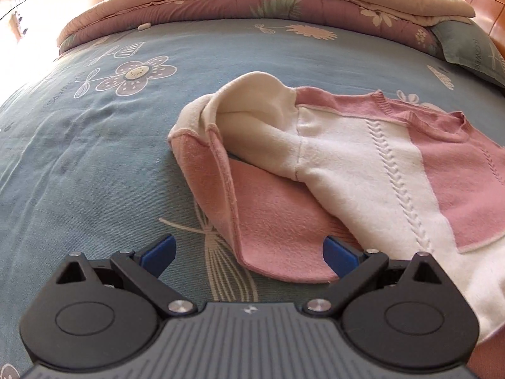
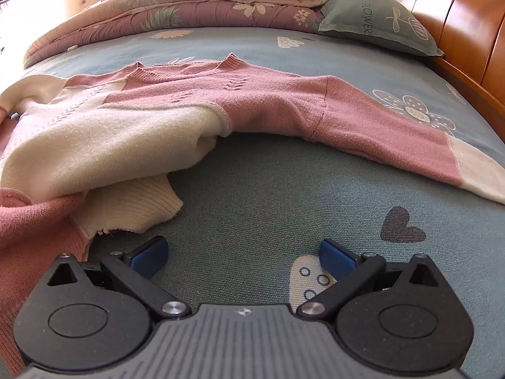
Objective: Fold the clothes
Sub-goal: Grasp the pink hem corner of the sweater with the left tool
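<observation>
Bed (image 1: 94,145) under a blue-green flowered sheet, a folded floral quilt (image 1: 252,3) along the far edge, a matching pillow (image 2: 378,22) against the wooden headboard (image 2: 448,15). Spread across the middle of the bed, a pink-and-cream knitted sweater (image 2: 189,101), neckline toward the quilt, hem toward the cameras. Early in the fold, by the look of it: one sleeve (image 1: 252,195) doubled back on itself in a loose hump at the sweater's left side, the other sleeve (image 2: 394,145) stretched out flat and angled away over the sheet, cream cuff at its end; body rumpled, lower edge bunched, ribbed cream hem (image 2: 132,202) curling out from under a cream panel. Next move likely a pinch on the pink sleeve end just ahead of the left gripper (image 1: 249,252), then a carry across the chest; needs a low approach so one finger slides beneath the cloth without catching the sheet. For the right gripper (image 2: 243,255), probably a reach forward and to the right for the outstretched sleeve, or left for the hem. Left gripper spread wide, blue pads either side of the rounded pink sleeve end, nothing pinched; cannot tell whether the right-hand pad touches the cloth. Right gripper likewise spread, empty, above bare sheet, hem close by on its left. Knit soft and thick, cable rib down the cream panel; prone to sagging and slipping out of line when lifted by one corner.
</observation>
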`<state>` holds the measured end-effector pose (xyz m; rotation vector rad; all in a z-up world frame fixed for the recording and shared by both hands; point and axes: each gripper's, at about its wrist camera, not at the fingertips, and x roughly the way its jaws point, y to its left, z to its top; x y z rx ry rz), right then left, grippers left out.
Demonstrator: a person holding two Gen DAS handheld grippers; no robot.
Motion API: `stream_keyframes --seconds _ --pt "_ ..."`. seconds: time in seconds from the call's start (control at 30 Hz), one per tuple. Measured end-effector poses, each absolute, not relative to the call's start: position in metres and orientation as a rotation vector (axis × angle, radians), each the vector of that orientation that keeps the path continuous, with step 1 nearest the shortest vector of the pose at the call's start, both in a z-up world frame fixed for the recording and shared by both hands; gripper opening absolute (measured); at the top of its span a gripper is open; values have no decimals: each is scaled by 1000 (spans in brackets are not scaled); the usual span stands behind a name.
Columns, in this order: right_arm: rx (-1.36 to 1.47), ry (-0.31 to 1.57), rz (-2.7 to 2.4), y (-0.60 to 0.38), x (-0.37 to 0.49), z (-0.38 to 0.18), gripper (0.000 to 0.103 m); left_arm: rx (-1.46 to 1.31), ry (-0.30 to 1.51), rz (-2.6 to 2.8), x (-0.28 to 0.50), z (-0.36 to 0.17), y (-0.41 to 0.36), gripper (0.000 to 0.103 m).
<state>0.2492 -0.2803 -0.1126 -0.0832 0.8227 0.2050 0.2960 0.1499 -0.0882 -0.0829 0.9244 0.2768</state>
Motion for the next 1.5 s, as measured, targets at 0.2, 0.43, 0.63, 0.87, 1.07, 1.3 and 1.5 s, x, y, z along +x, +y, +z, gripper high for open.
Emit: stream_keyframes --seconds 0.2,0.43,0.63,0.87,1.07,1.3,1.5 --pt "-84 828 208 -281 251 -112 103 12 948 380 295 -89 174 99" --pt "-101 772 146 -279 244 -104 103 66 936 441 297 -72 224 101" --pt "-92 634 166 -271 226 -80 103 107 935 452 310 -60 258 101" --pt "-49 588 205 -253 212 -67 103 135 919 411 325 -42 290 101" --pt "-16 613 177 -245 217 -68 103 196 923 471 368 -40 324 101" --pt "-39 630 175 -231 219 -68 103 264 899 614 416 -44 354 100" --pt "-33 617 177 -224 219 -63 103 120 882 401 391 -37 338 99"
